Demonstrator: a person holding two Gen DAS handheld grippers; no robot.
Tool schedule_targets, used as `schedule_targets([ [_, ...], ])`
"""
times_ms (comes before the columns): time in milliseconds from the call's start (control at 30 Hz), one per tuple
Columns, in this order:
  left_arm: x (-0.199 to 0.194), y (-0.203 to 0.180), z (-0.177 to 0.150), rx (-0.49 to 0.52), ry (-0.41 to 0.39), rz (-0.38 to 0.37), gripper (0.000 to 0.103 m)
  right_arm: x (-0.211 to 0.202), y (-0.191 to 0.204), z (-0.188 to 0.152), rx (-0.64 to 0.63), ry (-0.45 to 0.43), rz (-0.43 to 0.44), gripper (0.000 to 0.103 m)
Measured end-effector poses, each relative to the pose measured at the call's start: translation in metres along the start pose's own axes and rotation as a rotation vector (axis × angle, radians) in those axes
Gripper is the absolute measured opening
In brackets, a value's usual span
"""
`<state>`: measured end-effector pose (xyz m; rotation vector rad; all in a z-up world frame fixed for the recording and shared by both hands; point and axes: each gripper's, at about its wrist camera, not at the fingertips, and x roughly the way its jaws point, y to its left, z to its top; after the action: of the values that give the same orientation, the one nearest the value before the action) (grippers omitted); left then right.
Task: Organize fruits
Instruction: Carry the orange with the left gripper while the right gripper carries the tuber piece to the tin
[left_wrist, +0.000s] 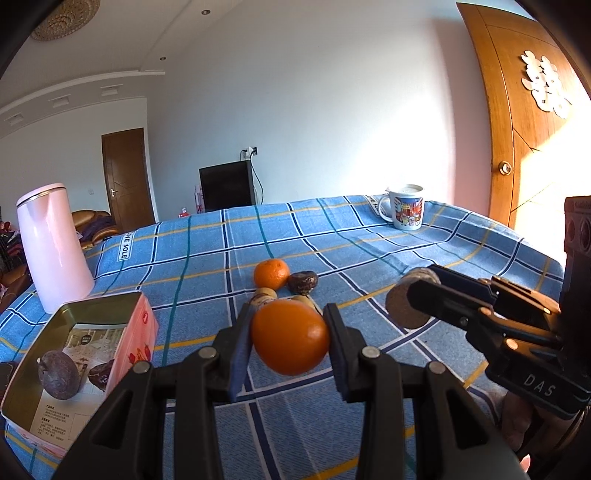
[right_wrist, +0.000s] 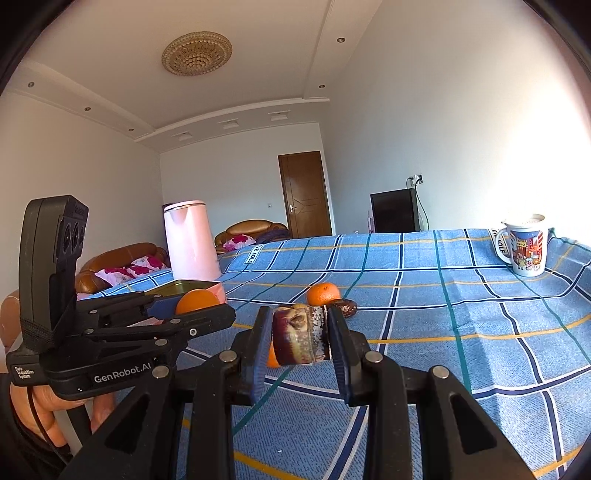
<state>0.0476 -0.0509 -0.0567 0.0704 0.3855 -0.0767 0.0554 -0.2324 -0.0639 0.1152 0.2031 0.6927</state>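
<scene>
Left claw (left_wrist: 290, 338) is clamped on an orange (left_wrist: 290, 336) above the blue plaid counter (left_wrist: 369, 251). Right claw (right_wrist: 297, 339) grips a mottled brown fruit (right_wrist: 300, 338). At the left claw's nine o'clock sits an open tin (left_wrist: 77, 354); at twelve, another orange (left_wrist: 271, 273) touches a dark fruit (left_wrist: 303, 282).

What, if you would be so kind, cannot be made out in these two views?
- Left wrist view: the fruits behind the held orange are mostly hidden by it.
- Left wrist view: the tin runs off the left edge.
- Right wrist view: the tin's inside is hidden by the left gripper.
- Both views: the mug washes out in glare.
</scene>
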Motion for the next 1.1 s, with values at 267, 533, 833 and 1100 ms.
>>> schedule_targets([
  [267, -0.004, 0.009, 0.002, -0.009, -0.018, 0.026, 0.039, -0.003, 0.006, 0.003, -0.015, -0.015, -0.029, 0.032],
  [533, -0.012, 0.025, 0.003, -0.032, -0.034, 0.058, 0.039, -0.003, 0.016, 0.014, -0.038, -0.020, -0.041, 0.032],
  [833, -0.023, 0.053, 0.003, -0.085, -0.046, 0.094, 0.039, 0.013, 0.035, 0.033, -0.051, 0.004, 0.016, 0.032],
  [1100, -0.035, 0.104, -0.004, -0.166, -0.042, 0.184, 0.039, 0.054, 0.082, 0.053, -0.093, 0.063, 0.157, 0.032],
])
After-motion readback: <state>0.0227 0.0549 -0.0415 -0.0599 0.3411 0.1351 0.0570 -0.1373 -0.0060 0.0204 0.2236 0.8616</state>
